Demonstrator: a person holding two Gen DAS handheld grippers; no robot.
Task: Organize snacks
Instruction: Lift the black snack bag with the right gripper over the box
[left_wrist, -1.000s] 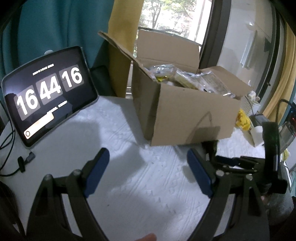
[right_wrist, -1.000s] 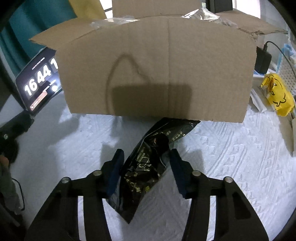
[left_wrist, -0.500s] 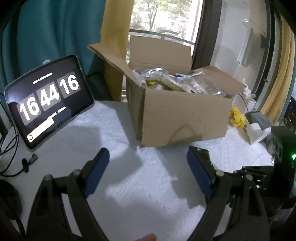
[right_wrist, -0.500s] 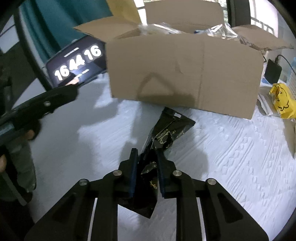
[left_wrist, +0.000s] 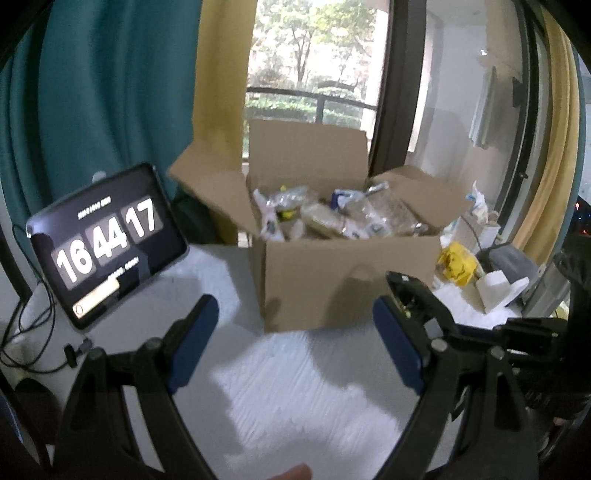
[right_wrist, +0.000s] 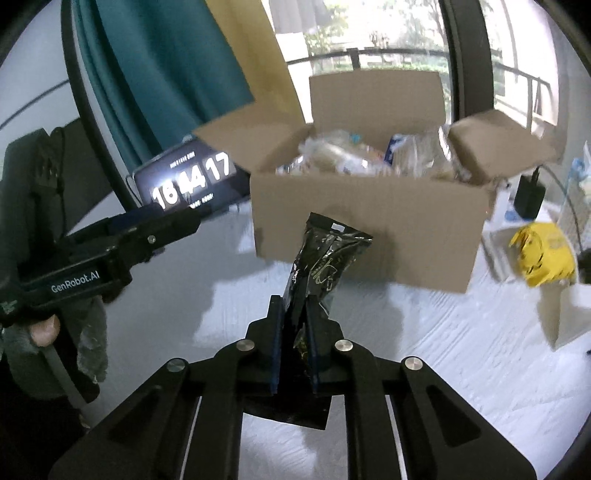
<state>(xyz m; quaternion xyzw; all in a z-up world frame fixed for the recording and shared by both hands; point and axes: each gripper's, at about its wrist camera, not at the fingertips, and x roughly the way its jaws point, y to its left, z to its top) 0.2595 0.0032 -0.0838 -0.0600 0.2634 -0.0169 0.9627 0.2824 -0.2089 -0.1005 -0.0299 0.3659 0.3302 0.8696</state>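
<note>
A black snack pouch hangs above the white tablecloth, in front of the open cardboard box. My right gripper is closing tight on the pouch's lower half, pads pressing both sides. The box is filled with several clear-wrapped snacks. In the left wrist view my left gripper stands wide open over the cloth before the box, with nothing between its blue pads. The pouch's bottom edge is hidden behind the right gripper's fingers.
A tablet showing a clock leans at the left, with a cable beside it. A yellow packet, a black charger and white boxes sit to the right of the box. A gloved hand holds the left tool.
The right gripper shut on the black pouch and lifted it off the cloth. Both grippers rose, so the box's contents now show. The left gripper stayed open.
</note>
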